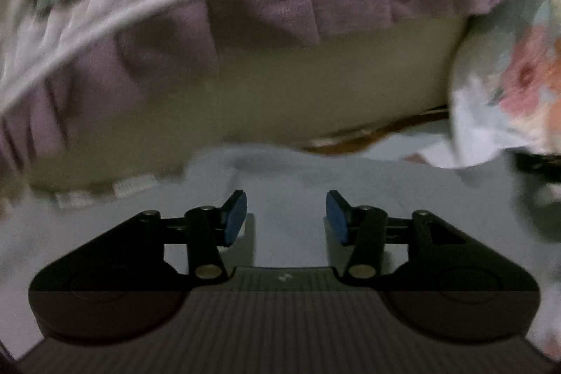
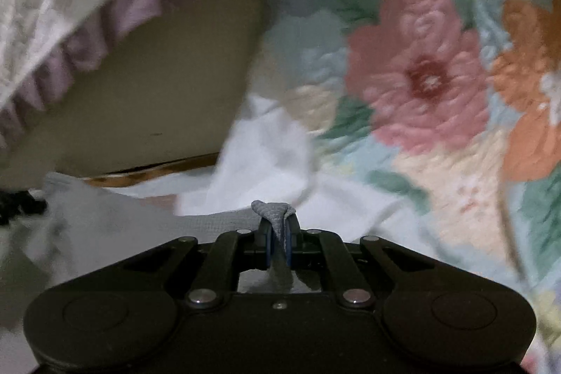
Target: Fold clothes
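Observation:
A pale grey garment [image 1: 287, 184] lies spread flat under my left gripper [image 1: 286, 216], which hovers low over it, open, with nothing between its blue pads [image 1: 235, 219]. In the right wrist view my right gripper [image 2: 278, 233] is shut on a bunched fold of the same grey garment [image 2: 273, 211], which pokes up between the pads; more of the grey cloth [image 2: 105, 216] trails off to the left. The rest of the garment is hidden under the grippers.
A floral quilt [image 2: 420, 76] covers the surface ahead and to the right. A quilted cover with a mauve ruffle [image 1: 280, 6] hangs across the top, above an olive panel [image 1: 315, 86]. White cloth [image 2: 266, 156] lies bunched just past the grey garment.

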Motion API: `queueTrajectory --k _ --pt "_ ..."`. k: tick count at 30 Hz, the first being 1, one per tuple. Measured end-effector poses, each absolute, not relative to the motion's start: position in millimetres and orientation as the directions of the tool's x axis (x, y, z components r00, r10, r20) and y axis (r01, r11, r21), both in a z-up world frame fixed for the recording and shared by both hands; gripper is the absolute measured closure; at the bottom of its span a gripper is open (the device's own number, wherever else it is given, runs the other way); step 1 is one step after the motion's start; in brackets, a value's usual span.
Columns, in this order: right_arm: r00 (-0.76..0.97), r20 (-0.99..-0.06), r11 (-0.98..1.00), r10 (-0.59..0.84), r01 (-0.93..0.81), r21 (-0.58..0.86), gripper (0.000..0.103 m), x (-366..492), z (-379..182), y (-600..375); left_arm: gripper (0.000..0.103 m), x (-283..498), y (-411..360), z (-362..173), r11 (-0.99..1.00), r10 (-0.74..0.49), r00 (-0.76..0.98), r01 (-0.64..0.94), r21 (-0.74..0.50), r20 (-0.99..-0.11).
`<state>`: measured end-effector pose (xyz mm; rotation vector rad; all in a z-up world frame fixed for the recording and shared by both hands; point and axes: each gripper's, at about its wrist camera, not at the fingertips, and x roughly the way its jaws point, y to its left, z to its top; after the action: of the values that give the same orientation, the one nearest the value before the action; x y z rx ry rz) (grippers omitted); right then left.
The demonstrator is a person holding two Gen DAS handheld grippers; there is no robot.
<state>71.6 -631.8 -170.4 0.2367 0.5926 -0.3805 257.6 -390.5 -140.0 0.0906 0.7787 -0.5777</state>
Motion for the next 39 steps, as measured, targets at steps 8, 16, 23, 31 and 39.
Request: queueTrajectory --k 8,16,23,31,39 --pt "0.899 -0.433 0.919 -0.071 0.228 0.323 0.095 47.0 -102.5 -537.4 0.053 214.8 -311.6 -123.3 0.915 -0.375 0.706 0.385 -0.119 -0.601" --pt "0.783 -0.586 0.976 0.208 -0.13 0.173 0.071 9.3 -142.5 -397.8 0.053 205.9 -261.4 -135.6 0.942 -0.322 0.654 0.289 -0.168 -0.685" --pt "0.759 -0.65 0.996 0.04 -0.084 -0.037 0.064 -39.0 -158.0 -411.3 0.053 183.0 -273.0 -133.9 0.864 -0.467 0.591 0.463 -0.197 -0.658" --pt "0.75 -0.659 0.964 0.059 0.129 0.233 0.055 -64.2 -148.6 -483.0 0.048 166.5 -281.2 -150.8 0.792 -0.554 0.392 0.519 -0.321 -0.735" --pt "0.802 -0.55 0.405 0.233 0.434 0.805 0.044 -65.5 -189.5 -549.5 0.033 125.6 -289.4 -156.3 0.79 -0.499 0.401 0.576 -0.212 -0.768"
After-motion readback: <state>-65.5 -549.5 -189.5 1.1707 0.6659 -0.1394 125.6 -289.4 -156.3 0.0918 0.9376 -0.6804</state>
